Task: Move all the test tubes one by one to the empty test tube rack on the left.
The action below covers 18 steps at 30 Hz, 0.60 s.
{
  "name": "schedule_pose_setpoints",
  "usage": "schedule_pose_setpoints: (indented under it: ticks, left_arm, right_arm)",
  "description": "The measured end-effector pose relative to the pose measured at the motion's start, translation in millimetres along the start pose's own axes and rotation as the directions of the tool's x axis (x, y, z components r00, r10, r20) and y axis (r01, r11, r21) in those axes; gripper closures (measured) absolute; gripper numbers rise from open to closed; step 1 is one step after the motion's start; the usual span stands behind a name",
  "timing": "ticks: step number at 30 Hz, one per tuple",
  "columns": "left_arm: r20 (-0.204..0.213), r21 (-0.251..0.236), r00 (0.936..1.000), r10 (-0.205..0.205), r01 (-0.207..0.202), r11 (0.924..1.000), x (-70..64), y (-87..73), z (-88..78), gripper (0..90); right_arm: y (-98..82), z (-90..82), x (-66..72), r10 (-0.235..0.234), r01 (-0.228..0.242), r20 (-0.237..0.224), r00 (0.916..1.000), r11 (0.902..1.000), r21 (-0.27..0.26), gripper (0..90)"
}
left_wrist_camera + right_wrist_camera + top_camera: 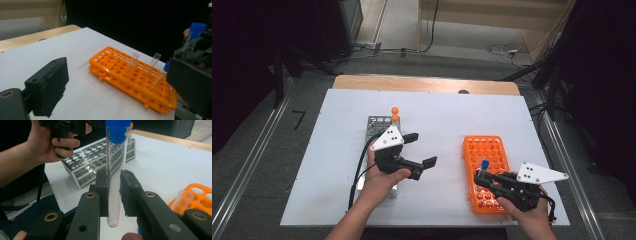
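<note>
**Left jaws wide and empty, right jaws closed on a blue-capped tube**

The left gripper [422, 150] has its two jaws spread wide, and nothing is between them. It hovers just to the right of the metal rack [379, 131], which is the landmark here. The left hand [384, 177] wraps around the gripper body from below, and the forearm enters from the bottom edge of the high view. The jaws point to the right, away from the metal rack and toward the orange rack [486, 172]. In the left gripper view, one black jaw stands low at the left and the other at the far right, with bare white table [82, 100] between them.

An orange-capped tube [395, 114] stands at the far end of the metal rack.

Well to the right of the metal rack lies the orange rack, flat on the table. Several clear open tubes [132, 63] stand in its holes.

The right gripper [481, 176] is over the near part of the orange rack. Its jaws are closed on a clear tube with a blue cap [115, 170]; the pads [102, 192] press the glass from both sides, near its lower half. The tube stands about upright, cap on top and its round bottom below the pads. The right hand [527, 212] holds the gripper from the near right corner of the table, and the jaws point left, toward the metal rack.
</note>
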State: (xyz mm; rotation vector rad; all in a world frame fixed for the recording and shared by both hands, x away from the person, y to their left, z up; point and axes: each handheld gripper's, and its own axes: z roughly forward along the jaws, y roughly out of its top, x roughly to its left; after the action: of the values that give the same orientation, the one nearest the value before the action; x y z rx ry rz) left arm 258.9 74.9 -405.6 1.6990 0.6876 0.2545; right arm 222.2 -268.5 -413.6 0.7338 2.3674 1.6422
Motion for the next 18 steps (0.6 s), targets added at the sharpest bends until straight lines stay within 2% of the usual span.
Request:
schedule_pose_setpoints:
  ticks: [5,11,13,16,18]
  left_arm:
    - [0.023,0.009,0.9997,0.003,-0.004,1.0,-8.1,2.1,4.4,16.9]
    - [0.101,0.019,0.9949,0.007,-0.009,0.9998,-14.6,2.2,9.2,27.6]
    - [0.135,0.01,0.9908,0.001,-0.003,0.9999,-17.0,2.3,10.8,32.2]
    - [0.165,0.005,0.9861,0.015,-0.016,0.9999,-21.3,2.3,12.5,41.7]
    - [0.207,0.004,0.9783,0.003,-0.004,1.0,-23.9,2.7,14.8,45.9]
  right_arm:
    - [1.5,14.6,4.5,0.006,-0.006,0.003,1.0,0.9999,0.014,75.0]
    - [5.3,28.7,9.2,0.023,-0.024,0.013,0.9996,0.9994,0.025,75.0]
    - [6.6,33.2,11.3,0.023,-0.023,0.01,0.9997,0.9993,0.03,75.0]
    - [8.0,38.5,14.0,0.016,-0.016,0.011,0.9998,0.9992,0.037,75.0]
    - [9.0,41.6,15.9,0.017,-0.017,0.01,0.9998,0.9991,0.039,75.0]
